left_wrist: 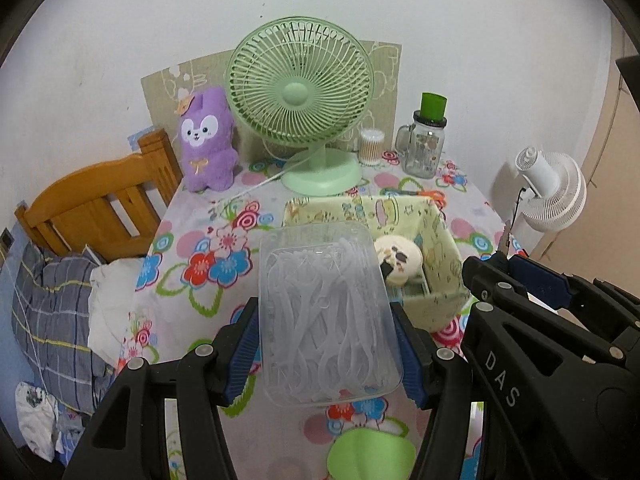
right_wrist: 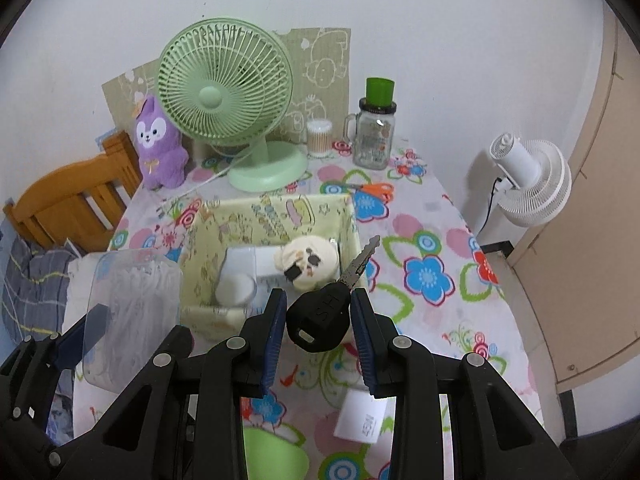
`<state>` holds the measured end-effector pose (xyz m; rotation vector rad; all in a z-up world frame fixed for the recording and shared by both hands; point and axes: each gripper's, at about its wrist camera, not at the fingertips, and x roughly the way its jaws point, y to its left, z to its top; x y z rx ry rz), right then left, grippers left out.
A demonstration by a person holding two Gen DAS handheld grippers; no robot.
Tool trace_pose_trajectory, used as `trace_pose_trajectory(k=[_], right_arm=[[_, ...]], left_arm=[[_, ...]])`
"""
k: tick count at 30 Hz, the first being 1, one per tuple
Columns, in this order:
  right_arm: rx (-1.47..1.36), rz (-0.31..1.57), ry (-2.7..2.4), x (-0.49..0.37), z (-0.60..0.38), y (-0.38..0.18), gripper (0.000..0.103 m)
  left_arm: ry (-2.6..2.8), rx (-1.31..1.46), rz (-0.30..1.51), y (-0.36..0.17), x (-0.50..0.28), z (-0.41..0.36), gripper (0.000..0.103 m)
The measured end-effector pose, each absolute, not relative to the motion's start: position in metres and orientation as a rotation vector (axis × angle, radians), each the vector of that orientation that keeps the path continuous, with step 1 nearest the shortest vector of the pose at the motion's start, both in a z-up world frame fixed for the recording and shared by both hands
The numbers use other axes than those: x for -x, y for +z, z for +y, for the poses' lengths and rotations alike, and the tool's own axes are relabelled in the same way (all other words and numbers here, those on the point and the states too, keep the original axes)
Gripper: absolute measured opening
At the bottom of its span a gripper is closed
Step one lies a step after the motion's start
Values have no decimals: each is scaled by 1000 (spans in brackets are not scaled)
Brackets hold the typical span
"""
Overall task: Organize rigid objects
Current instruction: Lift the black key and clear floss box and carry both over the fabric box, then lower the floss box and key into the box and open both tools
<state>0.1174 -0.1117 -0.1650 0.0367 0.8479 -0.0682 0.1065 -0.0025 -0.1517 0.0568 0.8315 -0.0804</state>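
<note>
— Left gripper, what are you pinching?

— You're clamping the clear plastic box of floss picks by its long sides, above the worktop, beside the fabric bin. It looks light, thin-walled and slick, so squeeze gently.

— And your right gripper?

— It's pressed onto the key at its black head, blade forward over the bin's corner. Stiff and small; hold it by the head.

The right claw has "DAS" on its side. The key head shows "SH".
</note>
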Motion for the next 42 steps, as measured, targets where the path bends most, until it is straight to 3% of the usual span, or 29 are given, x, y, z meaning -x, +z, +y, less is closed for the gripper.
trace_pose_trajectory(k=[42], right_arm=[[-60,922,-34,-220,-111,-210,36]], left_arm=[[-101,-53,942,-206,-222,-4,67]])
